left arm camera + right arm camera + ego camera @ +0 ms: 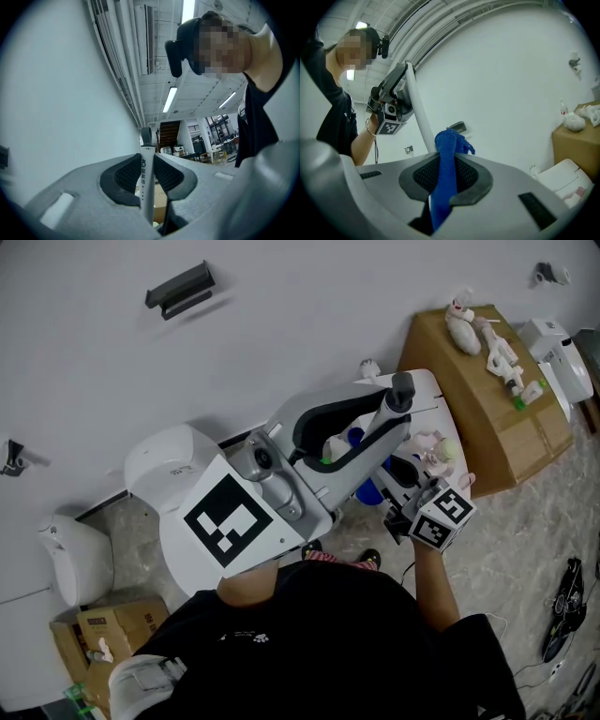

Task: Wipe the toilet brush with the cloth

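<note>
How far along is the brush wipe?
Done: both grasps. The left gripper is shut on the handle of the white plastic toilet brush, the right gripper on the crumpled blue cloth. In hand: the cloth appears to sit against the handle's shaft. Left: wiping along it; how much is already wiped can't be told.

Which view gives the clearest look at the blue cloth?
The right gripper view: the blue cloth stands pinched between the jaws of the right gripper, its top by the white brush handle. The head view shows only small blue patches, mostly hidden; the left gripper view shows none of it.
</note>
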